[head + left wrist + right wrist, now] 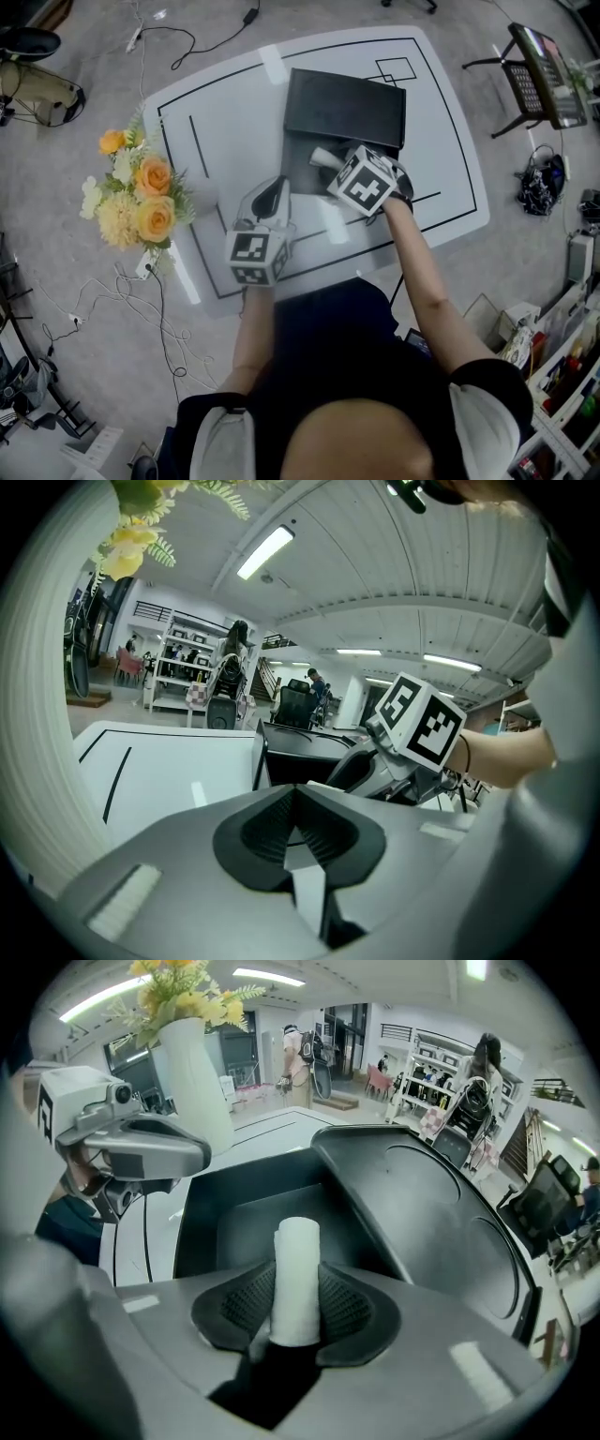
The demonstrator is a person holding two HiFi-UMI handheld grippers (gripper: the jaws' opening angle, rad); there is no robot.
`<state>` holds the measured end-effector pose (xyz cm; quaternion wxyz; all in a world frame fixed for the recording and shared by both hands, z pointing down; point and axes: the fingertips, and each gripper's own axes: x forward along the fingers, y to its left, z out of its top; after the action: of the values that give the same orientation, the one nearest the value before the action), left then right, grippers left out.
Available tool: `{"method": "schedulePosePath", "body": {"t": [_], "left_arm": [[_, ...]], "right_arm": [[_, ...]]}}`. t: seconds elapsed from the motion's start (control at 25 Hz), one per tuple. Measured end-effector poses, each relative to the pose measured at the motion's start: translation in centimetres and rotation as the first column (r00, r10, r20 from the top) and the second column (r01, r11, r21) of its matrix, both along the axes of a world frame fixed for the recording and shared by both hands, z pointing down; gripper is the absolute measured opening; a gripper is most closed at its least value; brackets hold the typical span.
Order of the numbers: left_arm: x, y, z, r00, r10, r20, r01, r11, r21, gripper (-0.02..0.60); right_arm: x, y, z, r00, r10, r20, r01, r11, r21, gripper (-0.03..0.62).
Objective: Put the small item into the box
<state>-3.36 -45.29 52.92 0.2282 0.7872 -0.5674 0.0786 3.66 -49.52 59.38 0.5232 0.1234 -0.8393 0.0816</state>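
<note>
White tabletop [234, 112], marked with black lines, is being used as the work surface in the head view, and the open black box [342, 108] is being supported on it. The right gripper [325, 159] is being held over the box's front part with the small white roll [322, 154] at its tip. The left gripper [277, 190] is being held just beside the box, over the table.

Left gripper view: the jaws are being kept pressed together, with nothing between them.

Right gripper view: the roll is being clamped upright between the ribbed pads [349, 1309], the jaws being kept partly apart by it. It is being shown as a matte, tightly wound cylinder with a seam down its left side, projecting past the pads above the box's tray; the lid [422, 1204] is being held open at the right.
</note>
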Motion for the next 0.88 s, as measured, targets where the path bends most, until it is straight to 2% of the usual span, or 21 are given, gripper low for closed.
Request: {"method": "schedulePosePath", "body": {"t": [0.68,0.88], "left_arm": [[-0.54,-0.26,0.48,1.0,-0.004,0.004,0.004,1.0,-0.001,0.009],[-0.56,-0.05,0.06,1.0,-0.001,0.007,0.001,1.0,0.005,0.009]], "right_arm": [[0.08,-0.35,1.23,1.0,0.018,-0.017,-0.018,1.0,-0.015,0.149],[0.51,-0.64,1.19,0.999,0.033,-0.024,-0.033,0.999,-0.014,0.18]]}}
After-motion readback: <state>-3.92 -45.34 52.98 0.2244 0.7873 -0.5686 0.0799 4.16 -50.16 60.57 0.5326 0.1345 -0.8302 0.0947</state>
